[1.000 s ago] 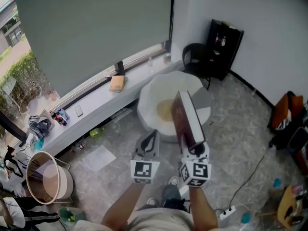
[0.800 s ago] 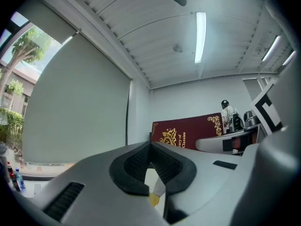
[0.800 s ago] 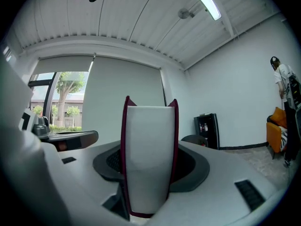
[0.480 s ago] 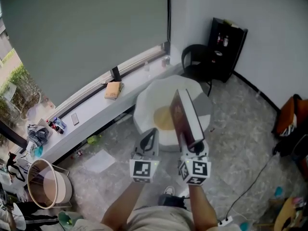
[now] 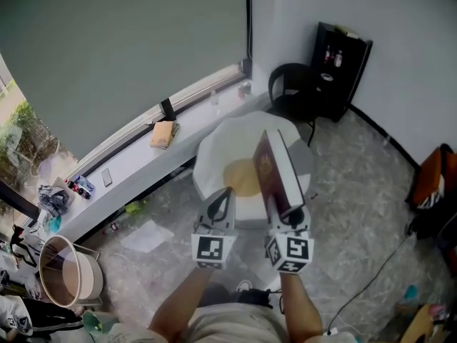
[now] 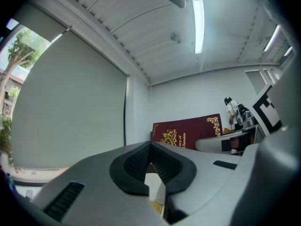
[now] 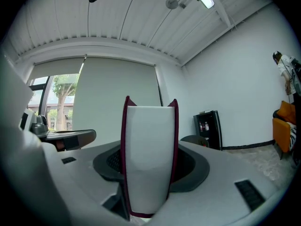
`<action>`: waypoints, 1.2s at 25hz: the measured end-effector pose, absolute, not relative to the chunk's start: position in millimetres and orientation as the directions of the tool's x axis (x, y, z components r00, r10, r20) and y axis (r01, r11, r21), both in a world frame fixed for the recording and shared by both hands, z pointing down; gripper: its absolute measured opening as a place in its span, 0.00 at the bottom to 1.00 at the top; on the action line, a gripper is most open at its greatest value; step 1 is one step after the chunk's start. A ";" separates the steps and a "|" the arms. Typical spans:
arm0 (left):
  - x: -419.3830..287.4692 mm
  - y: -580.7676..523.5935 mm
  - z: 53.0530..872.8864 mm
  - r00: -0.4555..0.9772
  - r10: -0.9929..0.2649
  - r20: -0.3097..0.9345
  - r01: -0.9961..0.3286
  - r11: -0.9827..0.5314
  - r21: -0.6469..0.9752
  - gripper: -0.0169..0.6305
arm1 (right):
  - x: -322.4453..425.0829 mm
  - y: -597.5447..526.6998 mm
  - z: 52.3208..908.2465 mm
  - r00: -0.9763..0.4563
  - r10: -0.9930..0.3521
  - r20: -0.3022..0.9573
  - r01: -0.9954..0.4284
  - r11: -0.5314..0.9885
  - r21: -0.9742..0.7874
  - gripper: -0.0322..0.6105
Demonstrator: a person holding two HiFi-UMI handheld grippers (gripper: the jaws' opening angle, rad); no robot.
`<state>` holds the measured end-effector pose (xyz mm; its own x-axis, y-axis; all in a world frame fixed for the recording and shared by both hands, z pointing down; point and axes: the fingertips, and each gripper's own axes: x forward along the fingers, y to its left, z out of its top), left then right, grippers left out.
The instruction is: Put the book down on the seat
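Right gripper [image 5: 285,216] level, jaws clamping upright book [image 5: 275,168]; left gripper [image 5: 223,200] seemingly closed.

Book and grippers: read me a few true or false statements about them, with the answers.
1. The right gripper grips the book. True.
2. The book lies flat on the seat. False: it stands on edge in the jaws and has not yet been set down.
3. The left gripper holds nothing. True.
4. The book's cover is blue. False: it is dark red.
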<state>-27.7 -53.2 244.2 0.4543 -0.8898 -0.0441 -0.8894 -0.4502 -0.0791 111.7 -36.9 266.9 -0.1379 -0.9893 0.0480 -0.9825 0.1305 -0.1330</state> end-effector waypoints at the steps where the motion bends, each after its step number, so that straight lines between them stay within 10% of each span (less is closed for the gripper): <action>1: -26.7 -56.8 246.2 0.452 -0.891 -0.041 -0.891 -0.448 -0.077 0.04 | 113.1 -40.6 268.9 -0.139 -0.989 0.052 -0.982 0.132 -0.133 0.40; 30: -93.7 -348.2 291.3 0.483 -0.875 0.001 -0.875 -0.483 -0.017 0.04 | 44.3 -314.5 314.2 -0.103 -0.981 0.164 -0.992 0.089 -0.088 0.40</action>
<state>-93.7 -348.2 291.3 0.4833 -0.8755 0.0013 -0.8753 -0.4832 -0.0171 44.3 -314.5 314.2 -0.1029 -0.9811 0.1640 -0.9921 0.0893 -0.0885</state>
